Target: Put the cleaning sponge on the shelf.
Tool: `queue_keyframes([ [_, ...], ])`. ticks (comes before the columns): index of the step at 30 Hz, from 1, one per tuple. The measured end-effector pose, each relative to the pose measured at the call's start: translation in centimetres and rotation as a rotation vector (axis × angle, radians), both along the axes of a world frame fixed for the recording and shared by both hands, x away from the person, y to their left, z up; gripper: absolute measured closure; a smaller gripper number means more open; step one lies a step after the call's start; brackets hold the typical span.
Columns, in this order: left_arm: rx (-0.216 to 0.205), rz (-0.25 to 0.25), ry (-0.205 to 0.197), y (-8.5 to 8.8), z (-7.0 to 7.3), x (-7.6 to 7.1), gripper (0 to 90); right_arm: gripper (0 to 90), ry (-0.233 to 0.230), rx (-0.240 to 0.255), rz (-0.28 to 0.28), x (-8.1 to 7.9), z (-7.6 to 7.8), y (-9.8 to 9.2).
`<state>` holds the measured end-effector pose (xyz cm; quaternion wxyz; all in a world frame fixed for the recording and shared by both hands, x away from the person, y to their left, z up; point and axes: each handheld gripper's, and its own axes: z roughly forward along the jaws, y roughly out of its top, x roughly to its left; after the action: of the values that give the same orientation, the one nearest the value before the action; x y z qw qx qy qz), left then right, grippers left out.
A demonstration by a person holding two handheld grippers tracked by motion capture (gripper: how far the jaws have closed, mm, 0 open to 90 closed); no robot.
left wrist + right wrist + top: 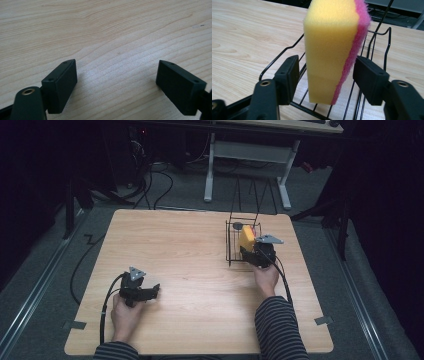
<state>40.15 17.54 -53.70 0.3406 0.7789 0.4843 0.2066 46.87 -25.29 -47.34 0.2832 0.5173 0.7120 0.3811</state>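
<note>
The right gripper (252,251) was held at the near edge of the wire basket (231,251) on the far right part of the table (190,270), with the right hand (265,277) behind it and a striped sleeve (279,327) cut off by the bottom edge of the high view. In the right gripper view the jaws were seen parted, a narrow gap left on each side of the yellow sponge (329,52), so the sponge stood between them unpressed. The sponge was stood upright on end on the basket wires, its pink scouring layer (359,35) turned toward the right-hand jaw; its top was cut off by the frame. In the high view the sponge's lower part was hidden by the gripper. A dark round object (237,225) at the basket's far corner could not be identified. The left gripper (150,292) was rested low over the near left of the table, held by the left hand (124,316), pointed rightward. Its jaws were spread wide over bare wood, nothing between them.
</note>
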Motion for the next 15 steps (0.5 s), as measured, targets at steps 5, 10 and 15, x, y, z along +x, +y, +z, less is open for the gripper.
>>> queue_keyframes([
  [5, 0.000, 0.000, 0.000, 0.0, 0.0, 0.0, 17.7, 33.2, 0.002, 0.016, 0.017, -0.8, 0.8, -0.3],
  [10, 0.000, 0.000, 0.000, 0.0, 0.0, 0.0, 17.7, 30.4, 0.001, 0.025, 0.037, -2.0, 2.0, -0.8],
  [15, 0.000, 0.000, 0.000, 0.0, 0.0, 0.0, 17.7, 31.8, -0.024, 0.044, 0.053, -3.9, 3.0, -1.3],
])
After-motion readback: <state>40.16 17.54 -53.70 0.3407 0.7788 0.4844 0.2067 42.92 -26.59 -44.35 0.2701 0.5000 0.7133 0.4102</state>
